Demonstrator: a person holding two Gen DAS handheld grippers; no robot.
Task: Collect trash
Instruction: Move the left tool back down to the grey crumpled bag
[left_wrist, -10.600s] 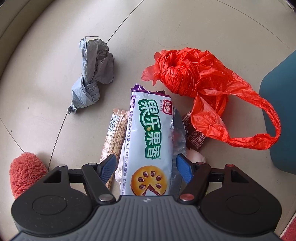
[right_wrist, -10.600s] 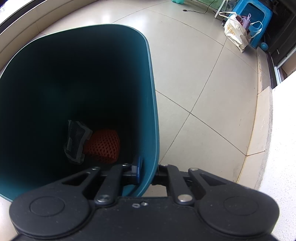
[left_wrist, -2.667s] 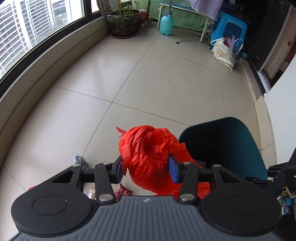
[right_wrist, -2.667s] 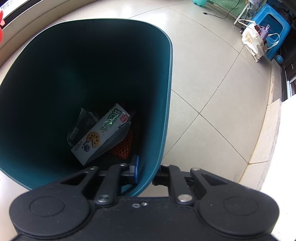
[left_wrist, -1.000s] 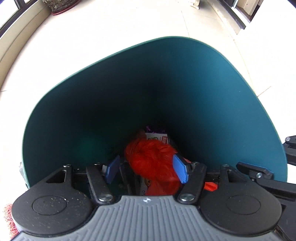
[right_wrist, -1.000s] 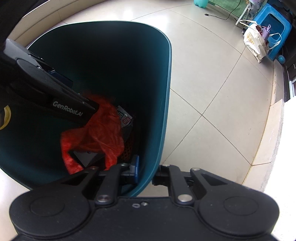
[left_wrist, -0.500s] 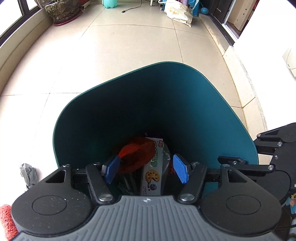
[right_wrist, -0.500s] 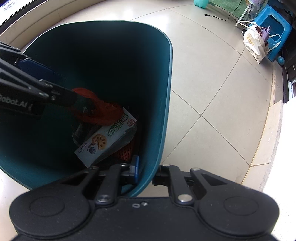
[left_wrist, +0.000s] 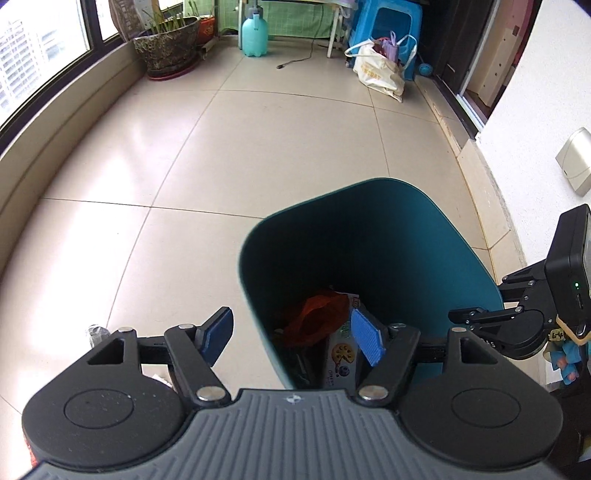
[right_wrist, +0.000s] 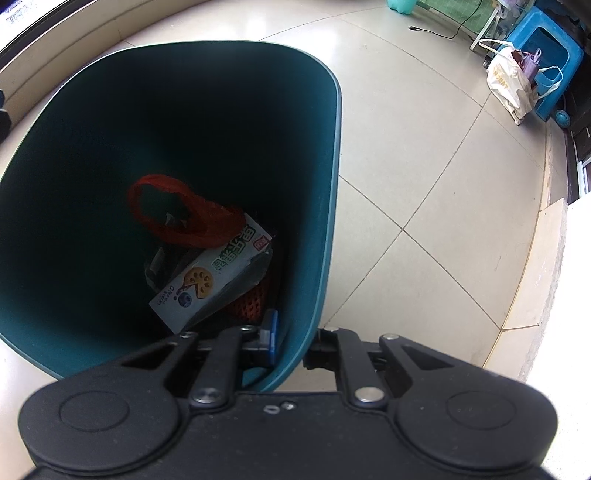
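- The left gripper's (left_wrist: 291, 338) blue fingers (left_wrist: 364, 341) stood wide with nothing between them, having just been opening; the right gripper (right_wrist: 293, 341) was clamped narrow on the near rim of the teal bin (right_wrist: 328, 206), one finger inside the wall and one outside.
- The red plastic bag (right_wrist: 184, 216) lay loose at the bottom of the bin, resting on a cookie packet (right_wrist: 214, 275), with orange mesh (right_wrist: 255, 299) beneath.
- The step in hand looked like going back for the next piece: it would go best with the empty left gripper lifted clear of the bin's rim before swinging toward the crumpled grey wrapper (left_wrist: 96, 330) on the floor at the bin's left side, while the right kept the bin steady.
- A second before, the red bag sat between the left fingers deep inside the bin; it was now released and the gripper was higher, outside the rim.
- Further back, the bag and cookie packet lay on the floor tiles (left_wrist: 258, 147).
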